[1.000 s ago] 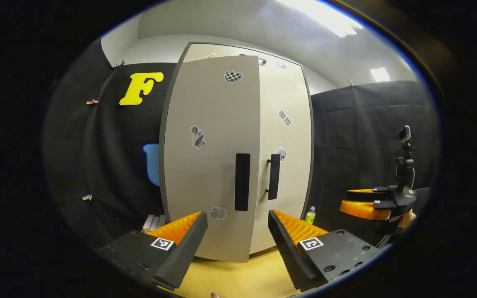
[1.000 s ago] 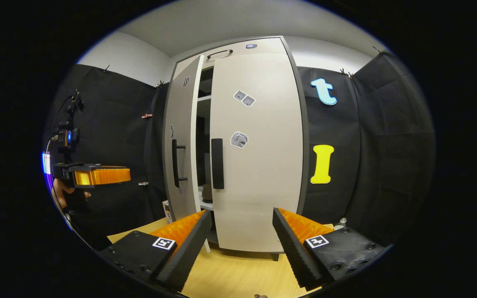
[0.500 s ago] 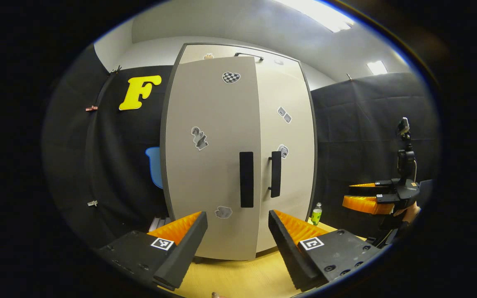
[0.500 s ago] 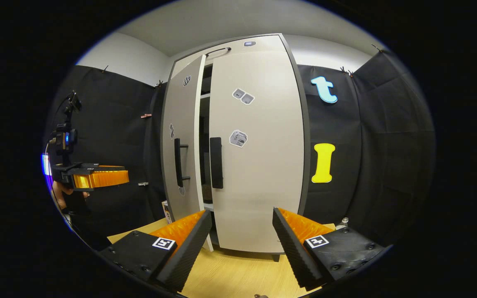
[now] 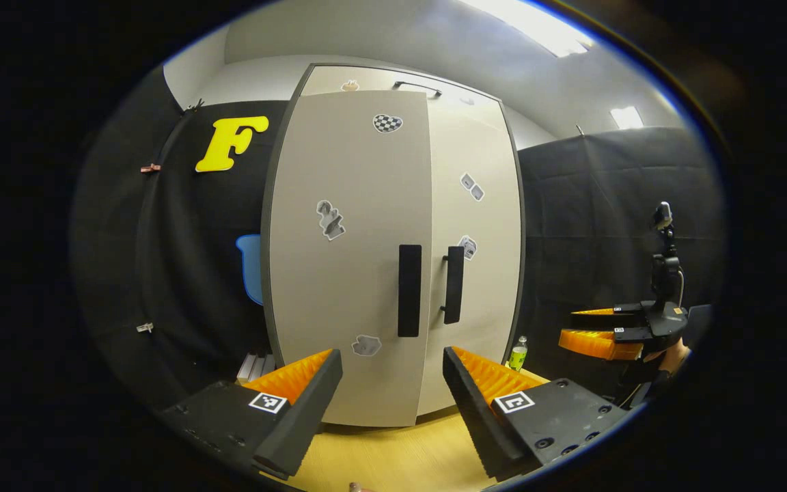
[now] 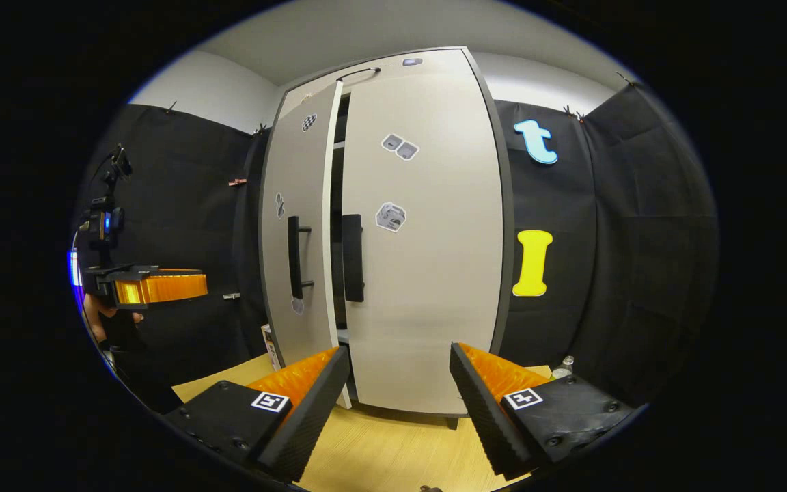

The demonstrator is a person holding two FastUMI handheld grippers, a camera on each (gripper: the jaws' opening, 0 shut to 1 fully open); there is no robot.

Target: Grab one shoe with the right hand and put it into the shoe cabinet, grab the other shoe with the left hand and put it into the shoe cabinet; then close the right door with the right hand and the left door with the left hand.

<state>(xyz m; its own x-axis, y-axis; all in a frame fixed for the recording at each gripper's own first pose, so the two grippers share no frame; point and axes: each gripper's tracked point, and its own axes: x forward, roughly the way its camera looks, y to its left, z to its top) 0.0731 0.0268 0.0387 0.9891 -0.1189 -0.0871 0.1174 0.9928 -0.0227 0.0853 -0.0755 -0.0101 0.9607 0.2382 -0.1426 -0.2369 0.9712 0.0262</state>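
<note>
Both my left tongs (image 5: 392, 383) and right tongs (image 6: 399, 383) gape wide and empty before the tall beige two-door shoe cabinet (image 6: 427, 273), right door (image 6: 427, 205) shut, left door (image 6: 298, 225) slightly ajar (shoes unseen, presumably inside).

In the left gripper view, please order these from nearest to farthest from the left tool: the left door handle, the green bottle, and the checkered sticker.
From the left tool:
1. Left door handle, straight ahead above the tool.
2. Green bottle, low to the right beside the cabinet.
3. Checkered sticker, high near the top of the left door.
</note>
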